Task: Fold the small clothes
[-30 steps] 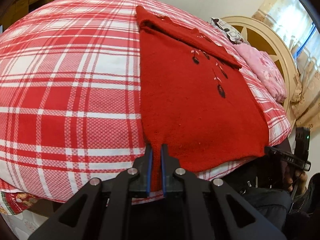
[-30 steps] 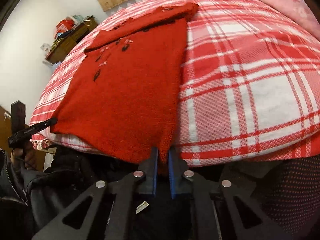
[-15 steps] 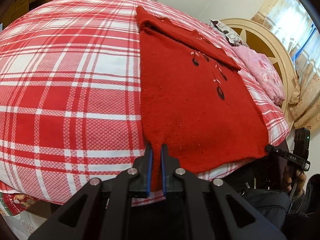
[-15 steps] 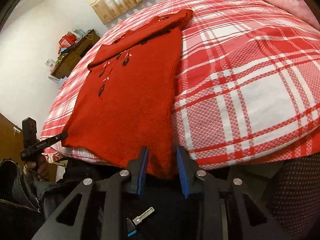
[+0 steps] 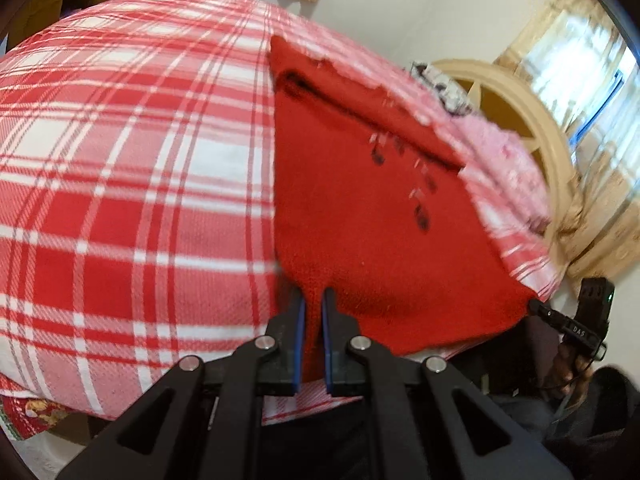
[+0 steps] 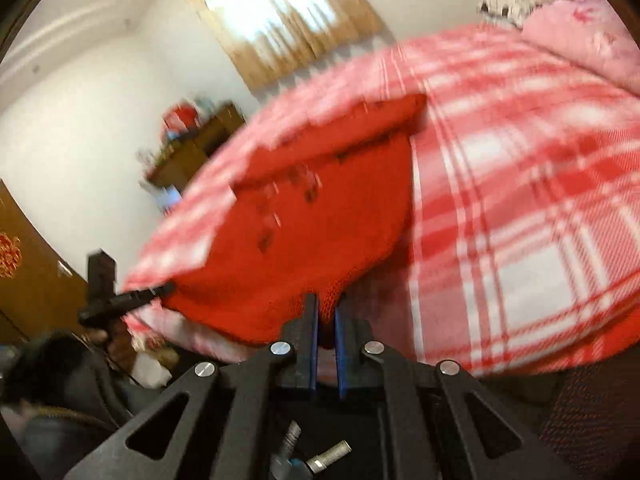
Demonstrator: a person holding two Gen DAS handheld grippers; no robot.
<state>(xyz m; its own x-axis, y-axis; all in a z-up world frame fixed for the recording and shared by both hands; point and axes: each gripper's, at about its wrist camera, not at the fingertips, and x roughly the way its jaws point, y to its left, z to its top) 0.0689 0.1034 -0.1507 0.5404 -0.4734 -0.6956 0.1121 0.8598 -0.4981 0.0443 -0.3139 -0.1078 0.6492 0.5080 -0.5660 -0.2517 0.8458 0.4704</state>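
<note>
The red sweater (image 5: pixel 360 208) lies on the plaid bed (image 5: pixel 132 184), filling the centre and right of the left wrist frame, with its sleeves already folded across the chest as a band at the top of the garment — so the first folds look done. What seems left is the lengthwise fold, bringing the hem up toward the collar.

That step appears to be starting. The left hand-held gripper (image 5: pixel 312 304) is pinching the hem corner at the lower centre of its frame, blue pads pressed onto the knit. The right hand-held gripper (image 6: pixel 326 312) pinches the other hem corner likewise, at the lower centre of its own view. The hem looks raised off the bed edge, though both views are blurred, so how far it has lifted I cannot tell.
</note>
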